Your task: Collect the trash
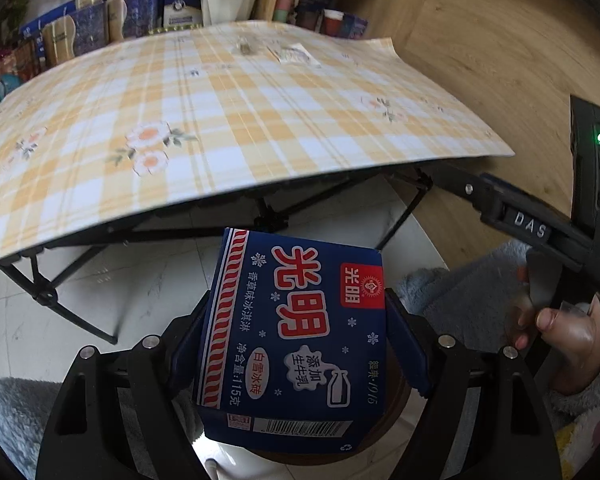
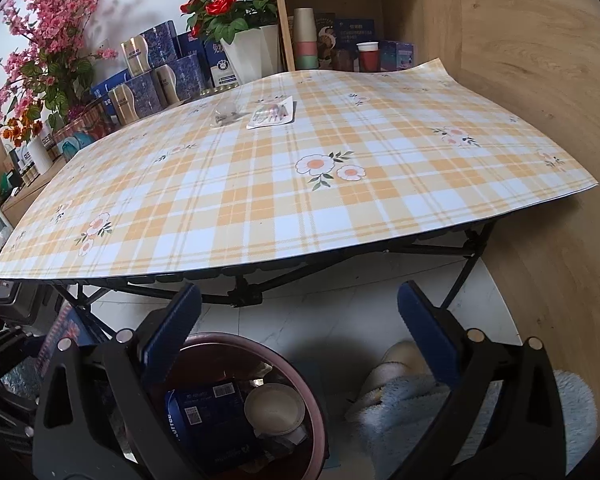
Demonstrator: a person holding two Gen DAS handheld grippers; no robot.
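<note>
- The left gripper point(image 1: 296, 344) has the blue ice-cream carton with red and white lettering point(image 1: 296, 340) clamped flat between its jaws, below the near edge of the surface and over the dark red round bin point(image 2: 256, 404) on the floor.
- Judgement on the step: this is the drop. Best done by centring the carton over the bin's mouth before the jaws part, since only a sliver of rim peeks out beneath it in the left view.
- The carton is wide and light, so it may tip on release; a low, level let-go should help.
- The bin already holds a dark blue box point(image 2: 212, 420) and a white paper bowl point(image 2: 274, 408).
- The right gripper point(image 2: 300, 348) hangs just past the surface's near edge, jaws wide and holding nothing, angled down over the bin.
- Near the far edge lie a clear crumpled plastic piece point(image 2: 226, 114) and a flat white wrapper point(image 2: 272, 114), still to collect.
</note>
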